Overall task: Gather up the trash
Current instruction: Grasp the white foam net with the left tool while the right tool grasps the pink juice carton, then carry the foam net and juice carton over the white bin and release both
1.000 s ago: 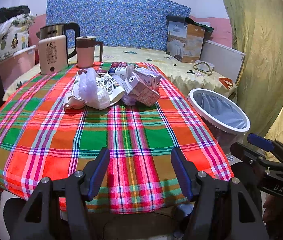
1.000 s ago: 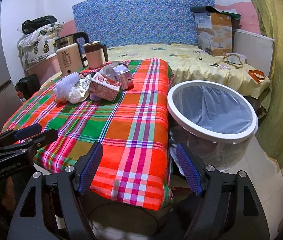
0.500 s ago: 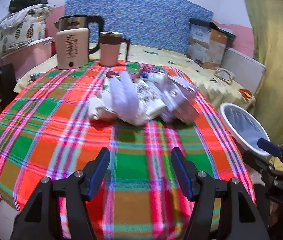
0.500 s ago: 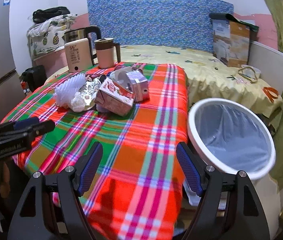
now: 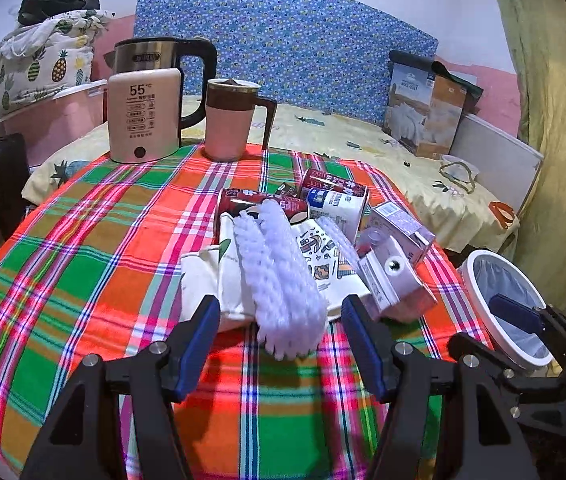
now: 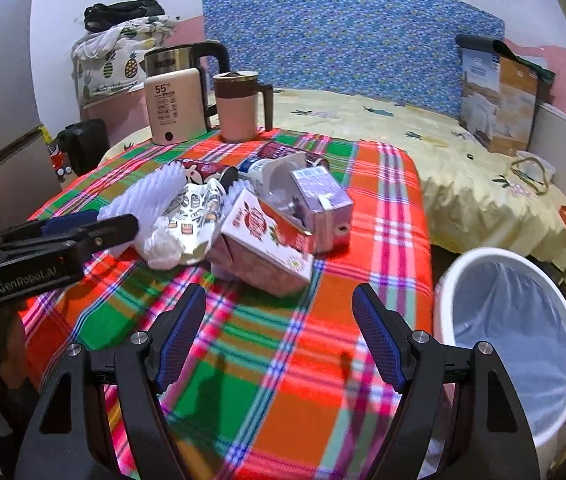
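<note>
- The pile of trash lies at the middle of the bench, which is draped in a red, green and orange plaid cloth [image 5: 95, 256]; the bench's own top is hidden under it.
- A white ribbed foam net sleeve [image 5: 279, 280] lies across a cream printed paper bag [image 5: 323, 268], covering much of the bag's print.
- Two dark red drink cans [image 5: 259, 202] on their sides and a white paper cup with blue label [image 5: 337, 204] sit behind the sleeve, partly hidden by it.
- A pale lilac drink carton [image 6: 323, 204] leans just behind a pink and white juice carton with red fruit print [image 6: 263, 244]; how the two touch is hard to make out.
- The left gripper [image 5: 281, 344] has its jaws spread wide, the near end of the foam sleeve between them, not pinched.
- The right gripper [image 6: 279, 340] also has its jaws spread, over bare cloth just short of the pink carton.
- A white round bin with a grey liner [image 6: 559, 316] stands off the bench's right edge, its lower part cut off by the frame.
- A cream electric kettle marked 55 [image 5: 143, 116] and a pink mug with brown lid and handle [image 5: 231, 120] stand at the far edge, well apart from the pile.
- Beyond is a bed with yellow sheet [image 6: 423, 136].
</note>
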A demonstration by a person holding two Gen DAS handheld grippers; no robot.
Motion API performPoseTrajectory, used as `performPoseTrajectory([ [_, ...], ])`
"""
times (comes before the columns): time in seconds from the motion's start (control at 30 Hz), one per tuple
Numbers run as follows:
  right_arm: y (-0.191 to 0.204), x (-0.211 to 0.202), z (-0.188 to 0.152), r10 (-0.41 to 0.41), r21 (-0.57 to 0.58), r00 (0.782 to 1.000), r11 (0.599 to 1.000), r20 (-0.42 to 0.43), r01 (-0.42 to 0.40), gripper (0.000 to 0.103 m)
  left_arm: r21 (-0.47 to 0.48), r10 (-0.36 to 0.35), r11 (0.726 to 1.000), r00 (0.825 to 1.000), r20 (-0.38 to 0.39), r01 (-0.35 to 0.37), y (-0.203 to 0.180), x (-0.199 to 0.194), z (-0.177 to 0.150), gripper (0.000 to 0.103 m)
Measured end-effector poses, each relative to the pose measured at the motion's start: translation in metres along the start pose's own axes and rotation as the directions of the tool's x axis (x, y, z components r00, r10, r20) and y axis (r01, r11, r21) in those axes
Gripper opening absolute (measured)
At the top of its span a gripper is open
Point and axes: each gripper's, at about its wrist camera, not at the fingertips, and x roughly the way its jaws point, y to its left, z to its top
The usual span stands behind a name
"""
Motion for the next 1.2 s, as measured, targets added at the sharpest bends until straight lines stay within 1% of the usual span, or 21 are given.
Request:
performPoseTrajectory([
  [0.07,0.001,0.005,0.002,0.006,-0.012,1.0,1.0,-0.009,-0.006,0.077,-0.004,-0.008,1.0,1.0,-0.015,0.008,0.0,0.007,0.0,0.054],
  [0.1,0.003,0.008,0.003,0.008,-0.016,1.0,1.0,-0.014,-0.008,0.077,-0.007,-0.007,1.0,1.0,-0.025,0.007,0.001,0.011,0.0,0.052],
  [0.13,0.003,0.011,0.004,0.01,-0.02,1.0,1.0,-0.02,-0.01,0.077,-0.011,-0.01,1.0,0.999,-0.03,0.01,0.002,0.013,0.0,0.047],
  [0.17,0.004,0.014,0.004,0.011,-0.025,1.0,1.0,-0.027,-0.012,0.077,-0.014,-0.011,1.0,0.999,-0.036,0.01,0.003,0.015,0.001,0.04],
  [0.27,0.008,0.023,0.007,0.005,-0.06,0.999,0.998,-0.044,-0.008,0.077,-0.026,-0.011,1.0,0.999,-0.047,0.01,0.007,0.02,0.0,0.032],
  [0.33,0.013,0.028,0.009,-0.002,-0.086,0.998,0.996,-0.055,-0.003,0.077,-0.034,-0.017,0.999,0.999,-0.05,0.015,0.009,0.021,-0.001,0.029],
  [0.53,0.019,0.039,0.016,-0.032,-0.127,0.996,0.992,-0.084,0.021,0.077,-0.04,-0.03,0.999,0.998,-0.049,0.028,0.012,0.022,-0.001,0.026],
  [0.63,0.02,0.037,0.017,-0.043,-0.146,0.996,0.989,-0.078,0.032,0.076,-0.04,-0.035,0.999,0.998,-0.05,0.033,0.011,0.022,-0.001,0.024],
  [0.73,0.014,0.035,0.02,-0.016,-0.099,0.997,0.995,-0.078,0.008,0.061,-0.04,-0.04,0.998,0.998,-0.051,0.038,0.011,0.023,-0.002,0.023],
  [0.77,0.01,0.032,0.021,-0.016,-0.077,0.998,0.997,-0.067,0.011,0.058,-0.04,-0.043,0.998,0.998,-0.05,0.041,0.011,0.022,-0.002,0.022],
  [0.97,-0.004,0.02,0.022,0.022,0.03,0.999,0.999,-0.044,-0.021,0.049,-0.045,-0.051,0.998,0.998,-0.031,0.049,0.012,0.013,-0.002,0.02],
  [1.07,-0.009,0.013,0.018,0.058,0.085,0.998,0.995,-0.036,-0.055,0.047,-0.041,-0.052,0.998,0.999,-0.018,0.051,0.012,0.006,-0.002,0.02],
  [1.2,-0.012,0.007,0.015,0.087,0.128,0.996,0.988,-0.027,-0.083,0.045,-0.039,-0.061,0.997,0.998,-0.005,0.061,0.01,-0.003,-0.003,0.019],
])
